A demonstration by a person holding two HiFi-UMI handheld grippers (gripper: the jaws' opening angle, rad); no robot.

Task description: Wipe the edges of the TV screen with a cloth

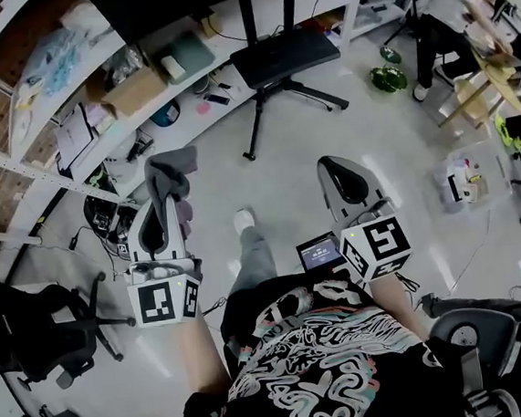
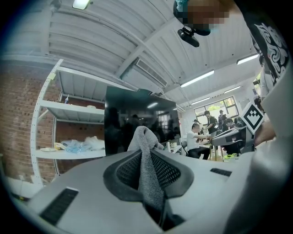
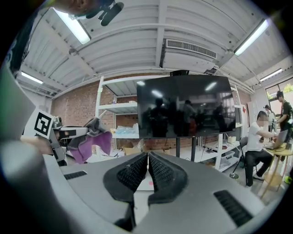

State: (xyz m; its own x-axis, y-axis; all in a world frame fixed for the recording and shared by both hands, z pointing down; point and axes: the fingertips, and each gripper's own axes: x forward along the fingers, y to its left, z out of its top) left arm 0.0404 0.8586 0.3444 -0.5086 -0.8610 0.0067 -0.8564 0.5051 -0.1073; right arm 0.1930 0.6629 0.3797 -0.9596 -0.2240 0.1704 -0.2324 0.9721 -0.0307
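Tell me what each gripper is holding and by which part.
The left gripper is shut on the grey cloth, pinching a bunched fold, with the rest poking out past its fingers. The right gripper is shut, with nothing between its fingers.

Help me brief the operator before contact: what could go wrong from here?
The cloth is pinched as one narrow fold in the left gripper; dragging it along the TV edge might pull it free.
The TV sits on a slim-legged stand, and the shut, empty right gripper isn't bracing it, so hard pressure could rock it.
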